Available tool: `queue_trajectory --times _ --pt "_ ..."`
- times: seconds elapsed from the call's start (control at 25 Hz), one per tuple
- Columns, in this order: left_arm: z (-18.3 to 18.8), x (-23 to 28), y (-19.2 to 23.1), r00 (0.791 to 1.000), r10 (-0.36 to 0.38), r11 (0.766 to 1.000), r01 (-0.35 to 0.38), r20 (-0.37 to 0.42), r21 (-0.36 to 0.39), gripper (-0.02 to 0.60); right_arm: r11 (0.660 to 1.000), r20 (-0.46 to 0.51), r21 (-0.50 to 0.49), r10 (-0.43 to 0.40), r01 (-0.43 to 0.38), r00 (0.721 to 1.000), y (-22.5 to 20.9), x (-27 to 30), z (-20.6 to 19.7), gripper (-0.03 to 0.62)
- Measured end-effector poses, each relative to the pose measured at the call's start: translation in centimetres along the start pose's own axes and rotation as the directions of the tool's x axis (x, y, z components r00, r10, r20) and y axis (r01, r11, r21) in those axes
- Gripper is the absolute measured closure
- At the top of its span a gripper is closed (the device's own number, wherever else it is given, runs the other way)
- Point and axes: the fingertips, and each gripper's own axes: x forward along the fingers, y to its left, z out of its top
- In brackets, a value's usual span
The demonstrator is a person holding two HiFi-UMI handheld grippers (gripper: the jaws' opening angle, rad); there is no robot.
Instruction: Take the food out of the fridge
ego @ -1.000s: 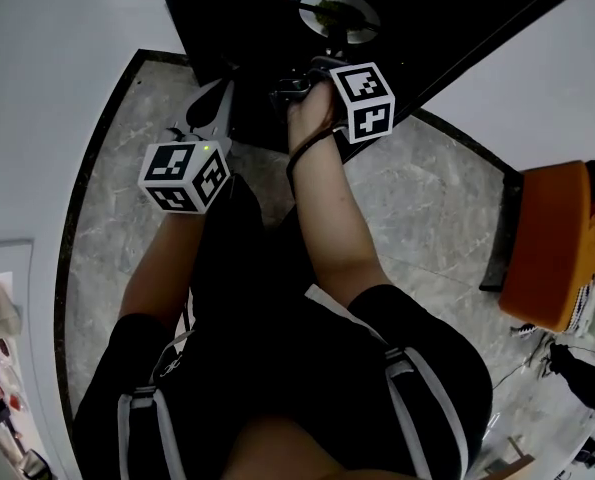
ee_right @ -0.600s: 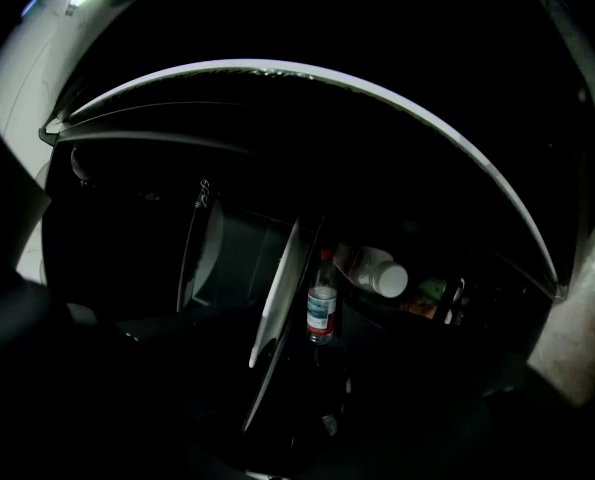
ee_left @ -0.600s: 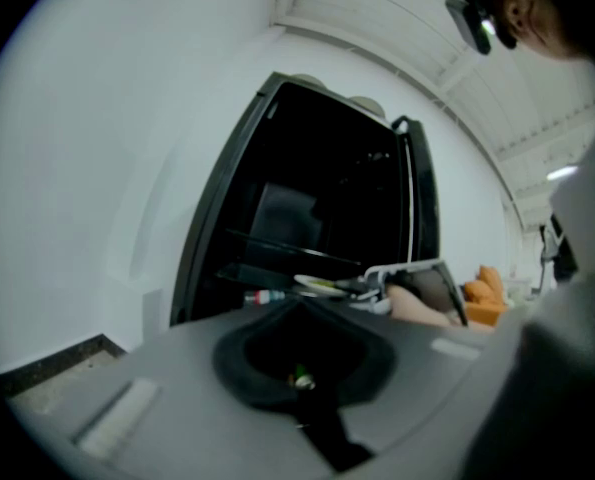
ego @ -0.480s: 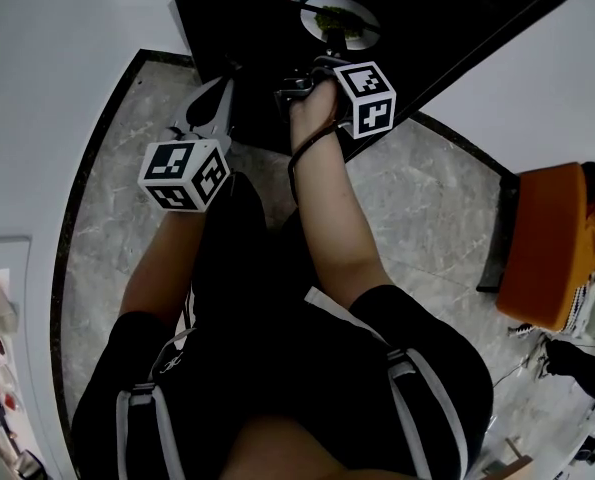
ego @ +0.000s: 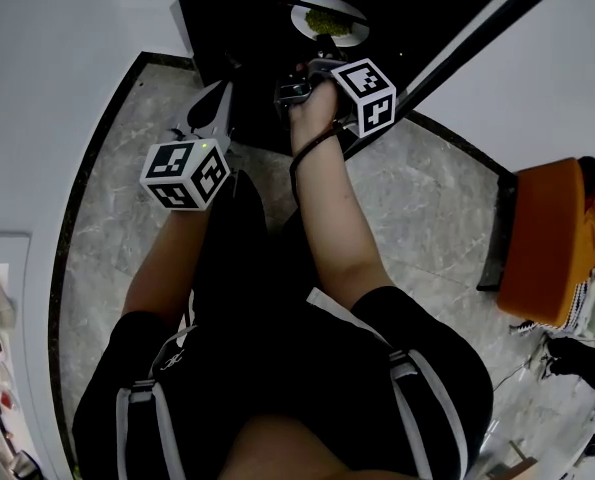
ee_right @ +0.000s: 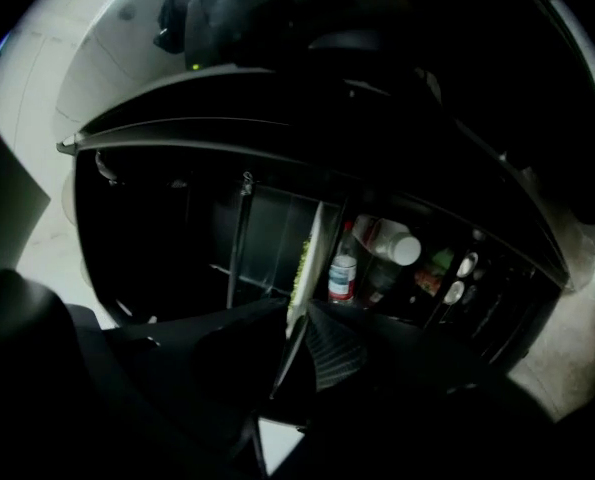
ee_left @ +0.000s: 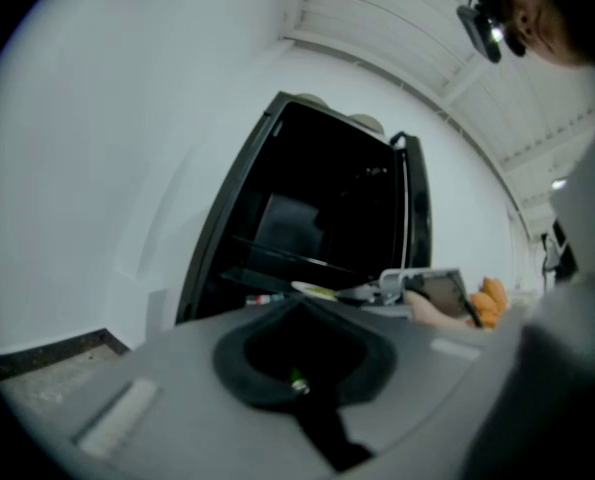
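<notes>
Grasp step: right tongs (ee_right: 299, 320) have just been closing on the near rim of the plate (ee_right: 303, 253) of green food, and the rim looks pinched between them. Plate is still inside the open fridge (ego: 239, 30). Left tongs (ego: 220, 90) are clenched, empty, just outside the fridge. Next move, likely: draw the plate straight out of the fridge, kept level so the food stays put.

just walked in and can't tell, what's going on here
A person is reaching into the open fridge with the right gripper. Its jaws have just been closing on the rim of a plate of green food, which sits between them inside the fridge. The left gripper is shut and empty, held outside the fridge.
</notes>
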Motion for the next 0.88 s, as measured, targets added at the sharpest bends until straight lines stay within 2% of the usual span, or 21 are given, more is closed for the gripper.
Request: queue_trajectory --times 0.04,0.08,0.2,0.4,0.68,0.88 --pt "0.1 0.0 -0.2 1.0 -0.002 1.0 0.002 0.002 0.001 0.58 1.0 -0.01 0.002 0.009 -0.009 1.0 0.3 -0.1 -0.1 0.555" --pt "0.2 -0.1 -0.4 1.0 -0.004 1.0 0.004 0.004 0.0 0.579 1.0 -0.02 0.006 0.018 -0.018 1.0 0.5 -0.3 -0.1 0.563" --pt "0.3 -0.3 -0.8 1.0 -0.004 1.0 0.004 0.009 -0.003 0.579 0.998 -0.046 0.048 0.051 -0.049 0.998 0.5 -0.7 -0.4 0.579" --pt "0.5 -0.4 -1.3 1.0 -0.007 1.0 0.007 0.01 -0.005 0.579 0.995 -0.077 0.036 0.099 -0.096 0.992 1.5 -1.7 -0.7 0.583" --pt "0.6 -0.8 -2.0 1.0 0.004 1.0 -0.004 0.017 0.01 0.578 0.968 -0.119 0.209 0.164 -0.137 0.979 1.4 -3.9 -1.6 0.583" --pt "0.4 -0.9 -1.8 1.0 0.024 0.999 -0.025 0.019 0.024 0.58 0.952 -0.147 0.256 0.21 -0.168 0.967 1.1 -6.1 -1.9 0.583"
